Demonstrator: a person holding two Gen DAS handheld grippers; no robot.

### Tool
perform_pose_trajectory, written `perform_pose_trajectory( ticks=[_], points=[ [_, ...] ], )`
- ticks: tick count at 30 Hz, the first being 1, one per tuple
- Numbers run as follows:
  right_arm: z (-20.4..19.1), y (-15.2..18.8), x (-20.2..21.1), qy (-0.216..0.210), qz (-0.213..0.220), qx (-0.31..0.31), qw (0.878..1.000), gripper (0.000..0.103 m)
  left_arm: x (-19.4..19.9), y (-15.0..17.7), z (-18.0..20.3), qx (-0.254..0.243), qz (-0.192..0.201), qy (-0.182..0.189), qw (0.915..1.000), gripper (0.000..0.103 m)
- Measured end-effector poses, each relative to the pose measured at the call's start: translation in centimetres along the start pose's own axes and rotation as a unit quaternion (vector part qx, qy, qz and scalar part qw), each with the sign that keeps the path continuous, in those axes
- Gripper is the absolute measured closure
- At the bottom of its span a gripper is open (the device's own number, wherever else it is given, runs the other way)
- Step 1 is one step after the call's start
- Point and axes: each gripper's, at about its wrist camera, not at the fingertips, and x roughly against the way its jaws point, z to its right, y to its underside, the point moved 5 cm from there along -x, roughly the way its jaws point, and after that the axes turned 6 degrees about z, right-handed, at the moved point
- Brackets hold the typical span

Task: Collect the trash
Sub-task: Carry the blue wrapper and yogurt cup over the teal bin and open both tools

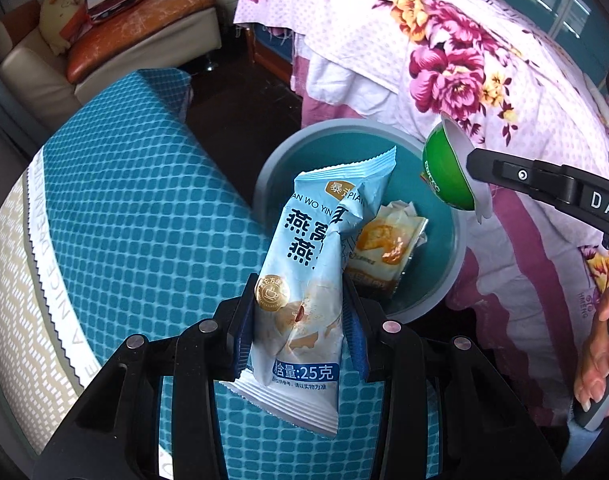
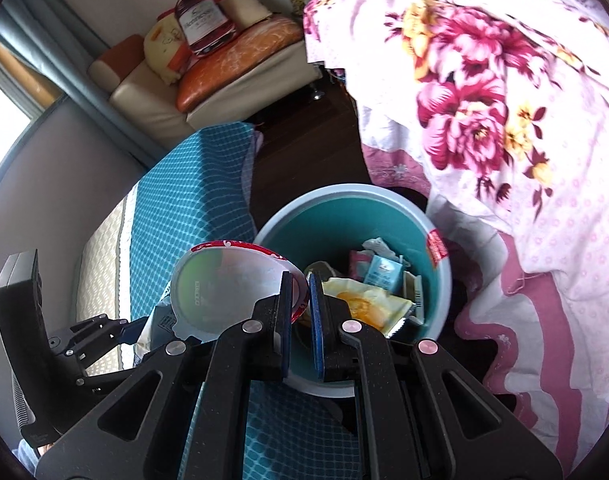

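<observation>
Both tongs loaded, held over the trash bin.

Floral bedcover (image 1: 444, 40) fills upper right; teal checked surface (image 1: 124, 200) lower left. Grey-rimmed teal bin (image 2: 440, 280) at frame centre, already holding wrappers. Left tongs (image 1: 300, 320) clamp the lower half of a pale blue snack wrapper (image 1: 316, 240), its top reaching over the bin. Right tongs (image 2: 300, 300) pinch the rim of a green foil-lidded cup (image 1: 448, 176), at the bin's near-left edge.

There were two grippers (image 1: 300, 320) (image 2: 300, 300), one bin (image 1: 272, 168), one blue wrapper (image 1: 304, 280), one cup (image 1: 448, 176), one sofa (image 1: 36, 64), and one bed (image 1: 444, 40).
</observation>
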Motion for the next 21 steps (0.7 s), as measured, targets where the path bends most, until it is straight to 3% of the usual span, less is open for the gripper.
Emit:
perform_pose_trajectory(
  ticks=[10, 14, 21],
  points=[
    [2.4, -0.3, -0.1, 0.011, -0.004, -0.009, 1.000, 0.094, -2.3, -1.0, 2.7, -0.008, -0.012, 0.012, 0.9998, 0.061],
    [2.7, -0.5, -0.6, 0.012, -0.011, -0.010, 1.000, 0.094, -2.8, -0.9, 2.5, -0.005, -0.012, 0.012, 0.9998, 0.052],
    [2.6, -0.6, -1.2, 0.016, -0.018, -0.013, 1.000, 0.091, -3.1, -1.0, 1.5, 0.009, -0.012, 0.019, 0.9997, 0.051]
  ],
)
